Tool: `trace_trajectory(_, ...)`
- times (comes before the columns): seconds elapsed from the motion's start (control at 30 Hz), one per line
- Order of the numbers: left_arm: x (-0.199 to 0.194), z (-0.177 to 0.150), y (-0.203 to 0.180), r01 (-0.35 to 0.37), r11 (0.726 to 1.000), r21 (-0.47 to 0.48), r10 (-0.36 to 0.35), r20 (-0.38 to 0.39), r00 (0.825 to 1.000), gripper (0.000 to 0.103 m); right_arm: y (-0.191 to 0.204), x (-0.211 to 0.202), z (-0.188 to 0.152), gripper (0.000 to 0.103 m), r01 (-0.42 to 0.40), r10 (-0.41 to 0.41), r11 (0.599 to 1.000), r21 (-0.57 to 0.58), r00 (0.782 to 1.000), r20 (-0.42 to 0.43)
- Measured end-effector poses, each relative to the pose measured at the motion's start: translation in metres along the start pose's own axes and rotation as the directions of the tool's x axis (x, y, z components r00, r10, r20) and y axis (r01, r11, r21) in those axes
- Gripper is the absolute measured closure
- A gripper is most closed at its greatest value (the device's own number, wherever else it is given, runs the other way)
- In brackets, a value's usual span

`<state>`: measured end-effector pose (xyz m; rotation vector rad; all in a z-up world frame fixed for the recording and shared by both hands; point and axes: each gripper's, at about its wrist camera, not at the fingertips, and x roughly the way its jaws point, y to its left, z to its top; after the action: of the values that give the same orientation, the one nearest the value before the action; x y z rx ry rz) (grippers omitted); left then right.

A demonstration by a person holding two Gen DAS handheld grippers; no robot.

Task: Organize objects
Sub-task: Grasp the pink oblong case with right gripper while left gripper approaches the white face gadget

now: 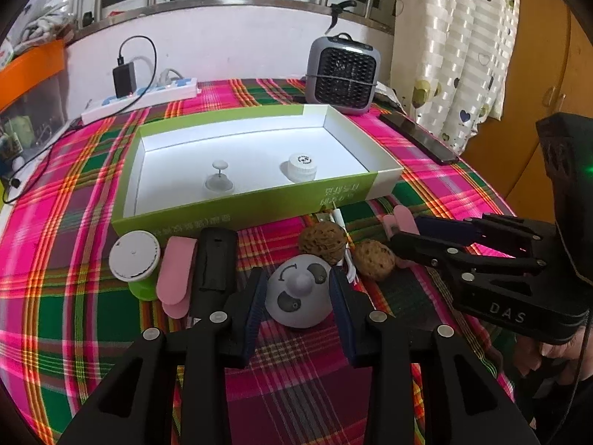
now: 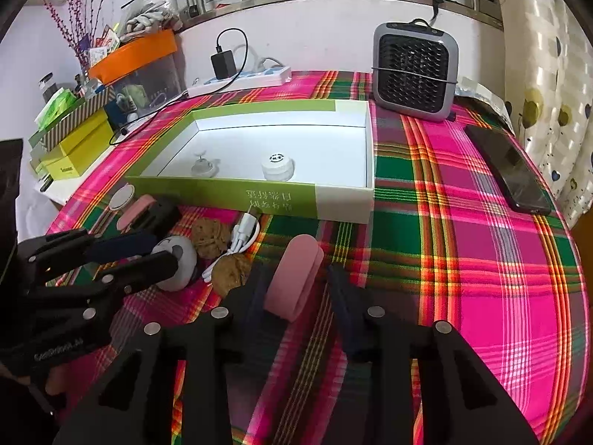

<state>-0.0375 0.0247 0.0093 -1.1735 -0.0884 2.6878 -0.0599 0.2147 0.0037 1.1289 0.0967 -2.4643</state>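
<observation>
My left gripper (image 1: 298,296) stands open around a grey dome with a panda face (image 1: 296,298), which rests on the plaid cloth; the pads sit just beside it. My right gripper (image 2: 296,282) is open around a pink clip (image 2: 294,278). Its left pad touches the clip and a thin gap shows on the right. Two walnuts (image 1: 324,241) (image 1: 372,259) and a white cable (image 2: 244,233) lie between the grippers. The green and white box (image 1: 252,202) holds a white knob (image 1: 220,178) and a white cap (image 1: 302,167).
Left of my left gripper lie a black bar (image 1: 215,259), another pink clip (image 1: 174,270) and a white-lidded green pot (image 1: 134,254). A grey fan (image 1: 343,74), a power strip (image 1: 141,96) and a phone (image 2: 507,170) lie behind and right of the box.
</observation>
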Motion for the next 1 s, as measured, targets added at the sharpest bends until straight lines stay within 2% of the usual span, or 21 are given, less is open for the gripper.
trace_trajectory(0.13, 0.005, 0.003, -0.002, 0.0, 1.0, 0.011, 0.0, -0.011, 1.0, 0.066, 0.0, 0.003, 0.001, 0.071, 0.002, -0.002, 1.0, -0.008, 1.0, -0.016)
trace_trajectory(0.23, 0.014, 0.004, 0.001, 0.025, 1.0, -0.007, -0.026, -0.054, 0.998, 0.066, -0.004, 0.008, 0.001, 0.071, -0.002, 0.002, 1.0, 0.003, 0.999, -0.041)
trace_trajectory(0.33, 0.014, 0.004, 0.003, 0.033, 0.999, -0.023, -0.034, -0.053, 0.998, 0.066, -0.004, 0.008, 0.001, 0.072, -0.006, 0.006, 1.0, 0.0, 0.999, -0.039)
trace_trajectory(0.47, 0.012, 0.003, 0.006, 0.045, 0.998, -0.043, -0.046, -0.044, 0.998, 0.067, -0.006, 0.007, 0.001, 0.084, -0.005, 0.005, 1.0, 0.005, 1.0, -0.031)
trace_trajectory(0.7, 0.002, 0.001, 0.0, 0.034, 0.999, -0.017, -0.035, -0.007, 0.999, 0.078, -0.006, 0.006, 0.001, 0.085, -0.005, 0.005, 1.0, -0.001, 1.0, -0.029)
trace_trajectory(1.0, -0.005, -0.002, -0.002, 0.035, 0.999, -0.007, -0.035, 0.006, 0.999, 0.078, -0.006, -0.002, -0.001, 0.085, 0.0, 0.0, 1.0, -0.01, 1.0, -0.011)
